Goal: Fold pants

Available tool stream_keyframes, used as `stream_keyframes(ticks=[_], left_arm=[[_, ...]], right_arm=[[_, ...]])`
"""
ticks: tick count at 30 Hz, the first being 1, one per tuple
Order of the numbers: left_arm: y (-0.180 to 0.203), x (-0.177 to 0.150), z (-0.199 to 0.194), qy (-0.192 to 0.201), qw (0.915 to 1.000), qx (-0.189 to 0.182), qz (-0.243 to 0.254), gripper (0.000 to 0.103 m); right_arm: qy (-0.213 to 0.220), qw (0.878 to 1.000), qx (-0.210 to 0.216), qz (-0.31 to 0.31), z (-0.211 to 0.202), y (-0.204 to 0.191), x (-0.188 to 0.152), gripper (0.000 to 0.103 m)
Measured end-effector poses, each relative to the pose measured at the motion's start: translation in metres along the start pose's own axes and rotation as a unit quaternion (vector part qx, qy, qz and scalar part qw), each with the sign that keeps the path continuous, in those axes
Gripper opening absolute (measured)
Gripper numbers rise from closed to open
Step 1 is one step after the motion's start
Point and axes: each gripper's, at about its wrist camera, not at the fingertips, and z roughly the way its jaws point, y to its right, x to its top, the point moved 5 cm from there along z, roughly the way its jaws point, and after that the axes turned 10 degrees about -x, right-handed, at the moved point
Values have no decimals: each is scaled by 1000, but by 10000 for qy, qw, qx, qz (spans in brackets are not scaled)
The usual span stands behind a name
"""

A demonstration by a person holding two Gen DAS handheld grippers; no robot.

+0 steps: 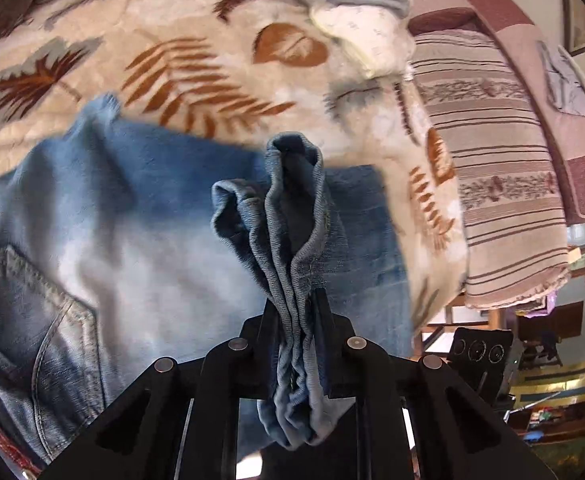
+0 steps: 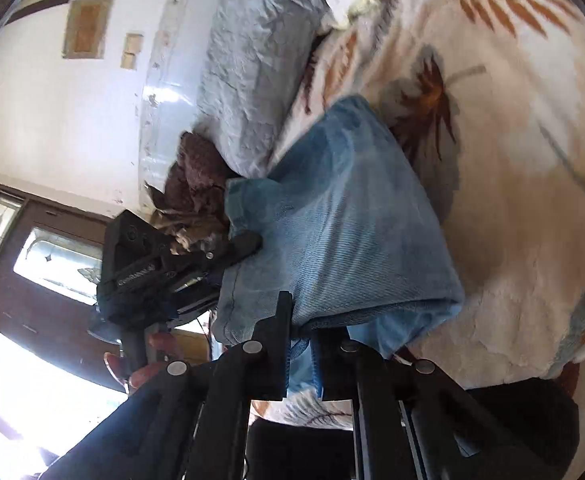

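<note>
Left hand-held gripper, black, two-finger: jaws narrow, clamped on a bunched wad of faded blue denim pants. The gathered cloth stands up between the fingers and hangs below them.

Right hand-held gripper, same build: jaws narrow, pinching a folded edge of the same denim; a doubled layer drapes away from the fingers.

Location of pants: on the bed, over a cream fleece blanket printed with brown leaves and ferns. Back pocket and waist end lie toward the near edge of the bed in the left wrist view; the leg portion runs inward across the blanket. A pale grey-blue crumpled pillow sits at the far edge, by the white wall.

Step in hand (judgement): a fold is under way, both grippers holding one end of the garment, lifted clear of the rest. Which end is held, hem or waist, cannot be told for certain.

Next move calls for: carrying both grips together, level, across the lying portion, keeping the held edge taut between them, then lowering it square onto the opposite end before releasing.
</note>
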Motion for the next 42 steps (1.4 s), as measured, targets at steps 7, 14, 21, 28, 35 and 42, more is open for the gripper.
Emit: stream_keyframes(ticks=[7,14,21,28,35,42], left_arm=[[-22,-22,-30,158,9992,-272,-257,17],[-2,-11,-64,703,9974,-144,-1,46],[-9,18,-8,363,9975,52,-612,43],[-7,21,-10,674,9965,205,-451,13],[-23,12,-3,483,9960,496,-562,7],[3,33,-16,725,9961,-245,-442,27]], right_arm=[[-322,9970,-209,-675,-23,-15,-14,41],[1047,9874,-385,-1119,-97,-35,57,71],[636,9801,-1237,-1414,-1,-34,130,71],[763,9487,-1687,-2563,25,-52,129,18],[487,9519,-1940,-2321,31,-25,134,32],[577,9622,-1663,-2080,-1,-28,124,49]])
